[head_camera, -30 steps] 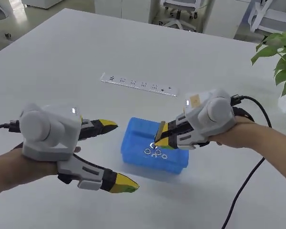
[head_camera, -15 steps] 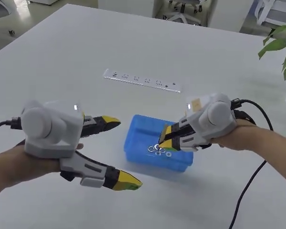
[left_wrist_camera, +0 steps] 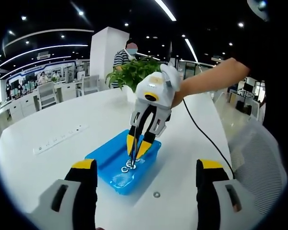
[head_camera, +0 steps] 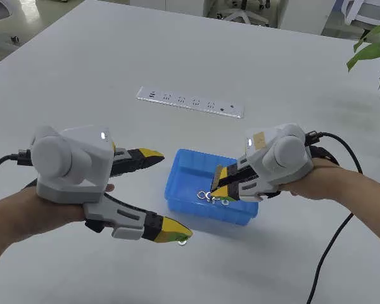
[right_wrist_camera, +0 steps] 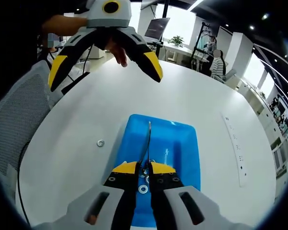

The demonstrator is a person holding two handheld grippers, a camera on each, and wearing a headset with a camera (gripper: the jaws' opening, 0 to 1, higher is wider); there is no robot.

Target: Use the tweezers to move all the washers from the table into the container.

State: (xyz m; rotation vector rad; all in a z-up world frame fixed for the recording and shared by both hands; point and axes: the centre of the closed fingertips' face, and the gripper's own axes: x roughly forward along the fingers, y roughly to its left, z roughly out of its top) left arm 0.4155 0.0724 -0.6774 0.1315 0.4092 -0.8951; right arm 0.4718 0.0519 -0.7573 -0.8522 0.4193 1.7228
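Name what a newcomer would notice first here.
The blue container mid-table, with the right gripper shut on tweezers whose tips reach the washers inside it. Then the left gripper, wide open beside the container, and a stray washer on the table by its lower jaw.

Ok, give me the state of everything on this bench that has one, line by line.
left gripper: open, fingers wide apart, holding nothing
right gripper: shut on the tweezers
tweezers: held, tips down inside the container
container: open-topped, several washers inside
washers: lying on the container floor
loose washer: on the table, outside the container
power strip: nothing plugged in
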